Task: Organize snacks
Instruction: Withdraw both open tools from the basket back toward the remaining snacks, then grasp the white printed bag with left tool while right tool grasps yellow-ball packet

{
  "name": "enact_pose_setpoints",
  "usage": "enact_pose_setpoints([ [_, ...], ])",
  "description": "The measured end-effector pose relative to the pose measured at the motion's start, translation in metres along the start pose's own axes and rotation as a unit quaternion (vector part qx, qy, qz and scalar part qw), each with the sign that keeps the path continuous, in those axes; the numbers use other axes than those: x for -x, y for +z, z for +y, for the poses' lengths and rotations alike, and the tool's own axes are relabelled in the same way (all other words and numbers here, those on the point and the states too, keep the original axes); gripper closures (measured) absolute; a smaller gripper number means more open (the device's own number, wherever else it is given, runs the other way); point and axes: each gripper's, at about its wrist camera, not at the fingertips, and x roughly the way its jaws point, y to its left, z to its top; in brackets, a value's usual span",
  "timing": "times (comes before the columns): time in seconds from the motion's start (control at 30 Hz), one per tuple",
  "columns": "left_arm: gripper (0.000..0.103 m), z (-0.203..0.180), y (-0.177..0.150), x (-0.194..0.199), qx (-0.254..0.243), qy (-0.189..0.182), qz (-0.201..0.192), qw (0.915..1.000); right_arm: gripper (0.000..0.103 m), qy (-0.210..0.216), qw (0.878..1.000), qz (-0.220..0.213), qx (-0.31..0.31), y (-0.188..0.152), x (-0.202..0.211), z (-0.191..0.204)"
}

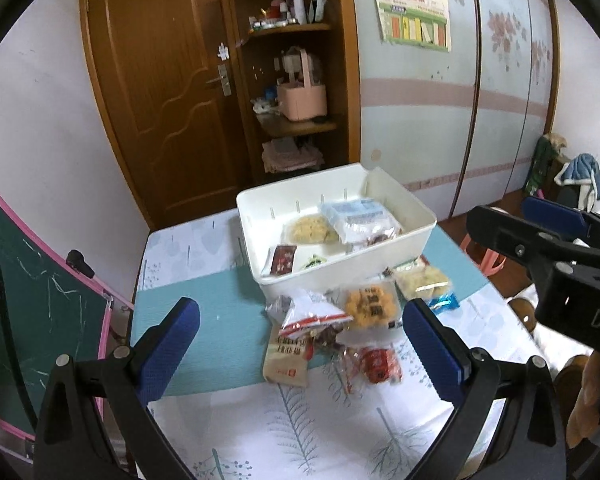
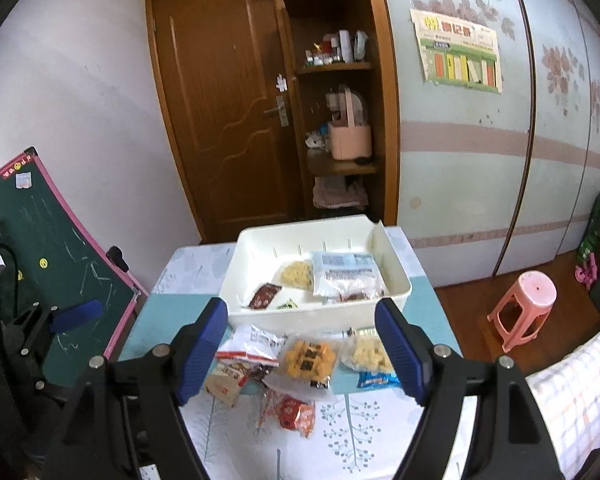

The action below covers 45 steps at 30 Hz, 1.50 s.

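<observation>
A white bin [image 1: 388, 256] [image 2: 400, 280] stands at the table's far end and holds several snack packets. In front of it lies a pile of loose snacks: a yellow cookie packet [image 1: 370, 306] [image 2: 310, 358], a red packet [image 1: 378, 364] [image 2: 294, 412], a white and red bag [image 1: 312, 312] [image 2: 252, 344], a beige packet [image 1: 286, 364] and a pale biscuit packet [image 1: 420, 278] [image 2: 366, 354]. My left gripper [image 1: 300, 340] is open and empty above the near side of the pile. My right gripper [image 2: 302, 344] is open and empty over the pile; it also shows in the left wrist view [image 1: 512, 216].
The table [image 1: 220, 320] has a teal and white leaf-print cloth. A green chalkboard [image 2: 60, 256] leans at the left. A pink stool [image 2: 528, 308] stands on the floor at the right. A wooden door and corner shelves are behind the table.
</observation>
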Motion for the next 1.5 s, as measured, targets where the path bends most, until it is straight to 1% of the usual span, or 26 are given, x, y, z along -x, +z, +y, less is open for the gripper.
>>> enact_pose_setpoints([
  [0.17,0.002,0.003,-0.010,-0.019,-0.001,0.007,0.023,0.9997,0.026,-0.016,0.999,0.027,-0.006,-0.015,-0.019,-0.009],
  [0.37,0.002,0.010,-0.016,-0.039,0.013,0.006,0.046,0.9988,0.026,-0.030,0.998,0.061,-0.017,-0.029,-0.042,-0.020],
  [0.6,0.002,0.017,-0.024,-0.066,0.020,0.013,0.077,0.9967,0.026,-0.050,0.994,0.093,-0.011,-0.046,-0.066,-0.025],
  [0.87,0.002,0.033,-0.030,-0.091,0.043,0.018,0.109,0.9930,0.026,-0.041,0.988,0.143,-0.039,-0.067,-0.096,-0.043],
  [1.03,0.002,0.041,-0.034,-0.114,0.069,-0.003,0.141,0.9876,0.026,-0.035,0.984,0.168,-0.047,-0.078,-0.111,-0.048],
  [1.13,0.002,0.041,-0.034,-0.126,0.075,-0.010,0.150,0.9858,0.026,-0.030,0.982,0.179,-0.052,-0.082,-0.120,-0.050],
  [1.3,0.002,0.039,-0.025,-0.144,0.085,-0.025,0.155,0.9839,0.026,-0.006,0.978,0.195,-0.071,-0.084,-0.135,-0.052],
  [1.5,0.002,0.037,-0.009,-0.175,0.111,-0.046,0.165,0.9789,0.026,0.035,0.969,0.217,-0.113,-0.083,-0.166,-0.056],
])
